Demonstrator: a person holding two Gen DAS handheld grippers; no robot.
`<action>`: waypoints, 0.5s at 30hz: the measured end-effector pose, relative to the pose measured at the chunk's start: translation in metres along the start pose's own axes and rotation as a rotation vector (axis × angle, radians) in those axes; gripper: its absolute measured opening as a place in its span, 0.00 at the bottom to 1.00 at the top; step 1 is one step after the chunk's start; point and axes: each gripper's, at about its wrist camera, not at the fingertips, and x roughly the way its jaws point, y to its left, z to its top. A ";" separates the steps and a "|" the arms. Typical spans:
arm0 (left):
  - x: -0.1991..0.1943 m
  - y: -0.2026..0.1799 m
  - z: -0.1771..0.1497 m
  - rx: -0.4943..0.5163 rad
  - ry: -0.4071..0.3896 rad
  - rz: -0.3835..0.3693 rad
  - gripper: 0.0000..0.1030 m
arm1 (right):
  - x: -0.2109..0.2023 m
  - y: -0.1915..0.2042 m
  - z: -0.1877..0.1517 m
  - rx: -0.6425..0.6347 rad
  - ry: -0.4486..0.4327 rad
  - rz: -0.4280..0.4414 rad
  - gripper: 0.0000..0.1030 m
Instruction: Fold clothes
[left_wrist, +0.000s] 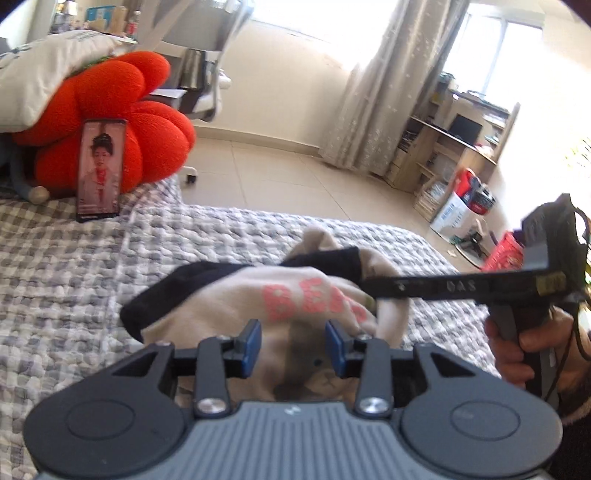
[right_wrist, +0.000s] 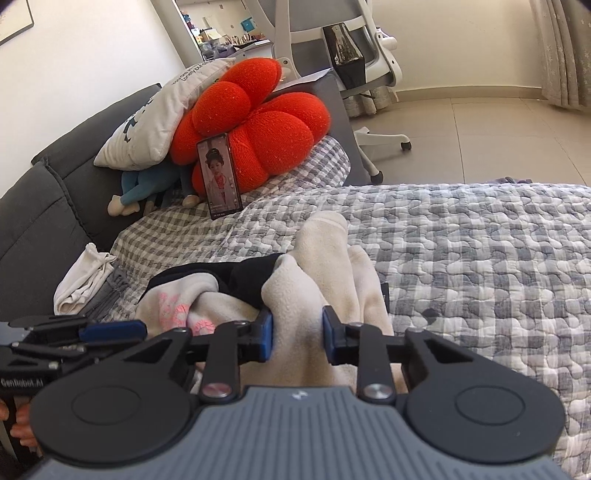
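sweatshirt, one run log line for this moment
garment: cream sweatshirt bunched on bed | left gripper: open over it | right gripper: shut on cream fabric

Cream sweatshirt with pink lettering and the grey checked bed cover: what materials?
Cream sweatshirt with pink lettering: looks like fleece, matte and fuzzy, soft rounded folds. Grey checked bed cover: probably quilted cotton, matte; stitched puffy pebble pattern. Fibre uncertain for both.

A grey checked quilted bed (right_wrist: 480, 258) carries a cream sweatshirt (right_wrist: 314, 291), phone (right_wrist: 219, 177) and red cushion (right_wrist: 255, 122).
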 end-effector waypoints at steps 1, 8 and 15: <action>-0.003 0.002 0.003 -0.016 -0.024 0.042 0.40 | -0.001 0.000 -0.001 0.000 -0.001 -0.003 0.27; 0.011 0.014 0.020 -0.037 -0.039 0.252 0.42 | -0.007 -0.001 -0.002 0.006 0.000 -0.010 0.27; 0.043 0.039 0.012 -0.154 0.080 0.181 0.43 | -0.010 -0.004 -0.003 0.019 0.010 -0.014 0.27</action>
